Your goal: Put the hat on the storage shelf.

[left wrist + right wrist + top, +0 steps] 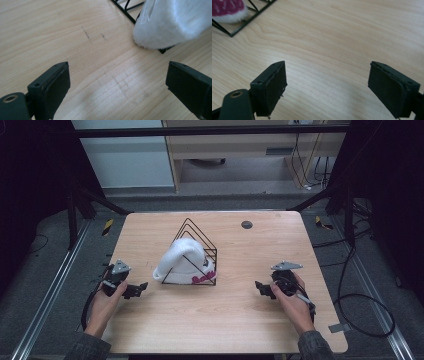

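White hat (182, 260) draped over wire rack (200, 245).

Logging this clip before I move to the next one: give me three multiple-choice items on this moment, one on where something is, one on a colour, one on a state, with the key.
1. Where does the white knit hat lie?
A. Draped on the black wire triangular rack at mid-table
B. At the table's right edge
C. Under the right gripper

2. What colour is the pattern on the hat's cuff?
A. Green
B. Blue
C. Dark pink

3. How do the left gripper and right gripper stand?
A. Both shut on the hat
B. Both open, holding nothing
C. Left open, right shut on the rack

Key: 1 A, the high view shows the hat hanging over the rack's wires. 2 C, the right gripper view shows dark pink on the cuff beside the frame. 3 B, each gripper view shows jaws wide apart over bare wooden table.
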{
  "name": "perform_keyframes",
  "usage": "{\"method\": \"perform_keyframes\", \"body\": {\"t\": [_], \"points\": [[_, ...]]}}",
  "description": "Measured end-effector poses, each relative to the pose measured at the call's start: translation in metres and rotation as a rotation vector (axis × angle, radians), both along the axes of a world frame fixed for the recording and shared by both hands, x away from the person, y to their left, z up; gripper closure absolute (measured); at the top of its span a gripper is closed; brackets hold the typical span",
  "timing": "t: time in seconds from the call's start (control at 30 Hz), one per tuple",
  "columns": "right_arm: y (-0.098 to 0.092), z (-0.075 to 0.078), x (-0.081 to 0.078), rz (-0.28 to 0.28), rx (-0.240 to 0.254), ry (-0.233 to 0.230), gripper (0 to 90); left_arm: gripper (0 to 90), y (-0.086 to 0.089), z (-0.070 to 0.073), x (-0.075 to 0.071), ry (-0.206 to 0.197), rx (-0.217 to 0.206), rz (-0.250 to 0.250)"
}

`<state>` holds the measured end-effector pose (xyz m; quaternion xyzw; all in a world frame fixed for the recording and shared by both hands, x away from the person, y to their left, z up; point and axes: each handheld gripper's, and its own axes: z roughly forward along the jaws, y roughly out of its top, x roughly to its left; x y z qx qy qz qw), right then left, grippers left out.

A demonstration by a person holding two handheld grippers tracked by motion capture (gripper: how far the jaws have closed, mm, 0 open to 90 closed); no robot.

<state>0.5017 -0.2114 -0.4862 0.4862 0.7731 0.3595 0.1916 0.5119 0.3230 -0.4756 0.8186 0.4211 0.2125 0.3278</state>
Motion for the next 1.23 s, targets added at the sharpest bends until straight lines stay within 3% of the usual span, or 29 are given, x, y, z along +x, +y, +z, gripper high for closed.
{"method": "perform_keyframes", "body": {"t": [0.4,0.57,0.77,1.03,1.23], "points": [[-0.008,-0.021,0.0,-0.067,0.006,0.012,13.7,4.8,0.002,-0.017,0.002,0.044,-0.016,0.003],[-0.005,-0.024,0.0,-0.079,-0.009,-0.02,13.3,4.6,0.0,-0.021,0.002,0.051,-0.023,0.0],[0.0,-0.025,-0.002,-0.081,-0.052,-0.026,12.6,4.2,0.0,-0.027,0.001,0.072,-0.019,-0.008],[0.007,-0.025,-0.012,-0.108,-0.045,-0.023,12.5,2.2,0.0,-0.031,-0.006,0.03,-0.034,0.008],[0.014,-0.026,-0.024,-0.135,-0.05,-0.027,12.5,0.0,-0.001,-0.032,-0.007,0.032,-0.032,0.004]]}}
